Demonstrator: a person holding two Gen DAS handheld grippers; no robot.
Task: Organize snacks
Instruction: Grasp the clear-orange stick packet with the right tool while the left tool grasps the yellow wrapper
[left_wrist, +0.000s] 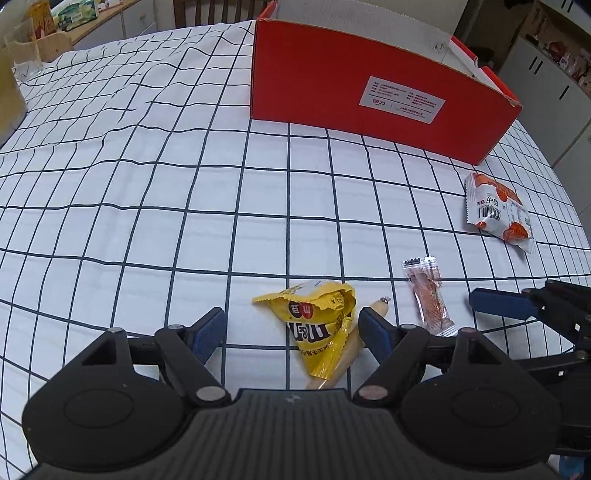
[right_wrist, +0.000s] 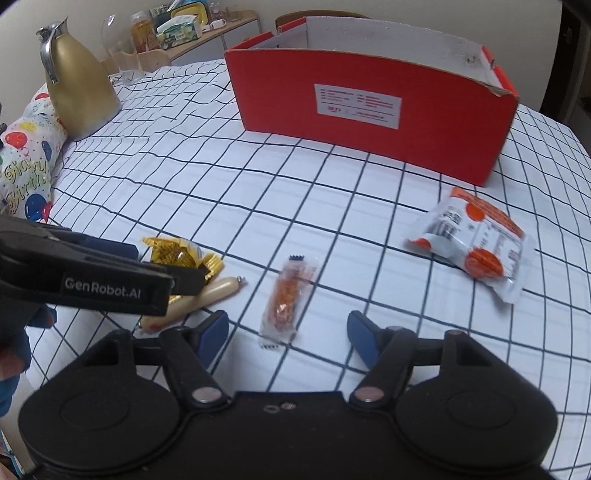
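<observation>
The left gripper's (left_wrist: 291, 332) blue fingers (left_wrist: 208, 334) stand wide apart above the tablecloth, with a crumpled yellow candy bag (left_wrist: 319, 332) between them, nearer the right-hand pad and not pressed by either; a pale sausage stick (left_wrist: 349, 345) lies under the bag's edge and runs just beside that pad. The right gripper's (right_wrist: 286, 334) fingers (right_wrist: 364, 341) are also parted, moderately wide, holding nothing, and a slim clear packet with orange filling (right_wrist: 286, 301) lies on the cloth between and a little ahead of them, untouched. From the right wrist view the left gripper reaches in from the left over the yellow bag and the sausage stick. Farther right on the cloth, well apart from both grippers, rests a white and orange snack pouch (right_wrist: 476, 247). Beyond the snacks stands an open red cardboard box (left_wrist: 369, 99) with a white label on its near wall. Everything sits on a white tablecloth with a dark grid (left_wrist: 129, 206). At the far left are a gold jug (right_wrist: 79, 88) and a balloon-print bag (right_wrist: 26, 166).
</observation>
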